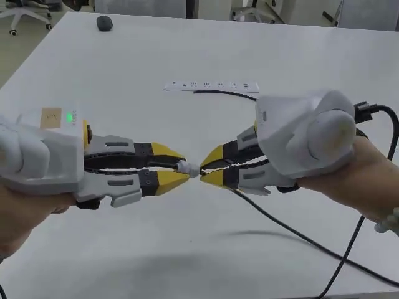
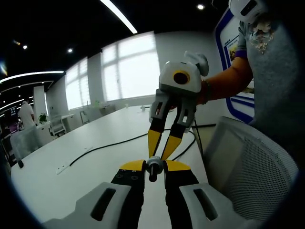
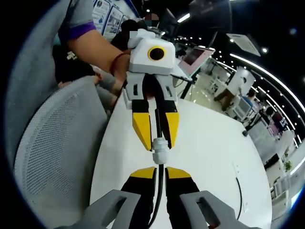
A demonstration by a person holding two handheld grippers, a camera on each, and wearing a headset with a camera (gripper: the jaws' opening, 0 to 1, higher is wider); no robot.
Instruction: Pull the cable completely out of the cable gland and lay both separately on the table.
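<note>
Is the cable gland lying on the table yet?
No, the cable gland is clamped between the yellow jaws of the left gripper, held in the air above the table.

I, the left gripper (image 2: pixel 153 166), have my two yellow-tipped jaws closed on the white cable gland (image 2: pixel 153 163), which I hold above the white desk (image 2: pixel 95 162) near its right edge. A short black stretch of the cable (image 2: pixel 152 177) pokes from the gland back between my jaws. The right gripper (image 2: pixel 158 156) points at me from straight ahead with its yellow tips drawn close together just beyond the gland, while a grey mesh chair (image 2: pixel 248 167) stands beside that edge and a black cord (image 2: pixel 109 145) lies across the desk.
</note>
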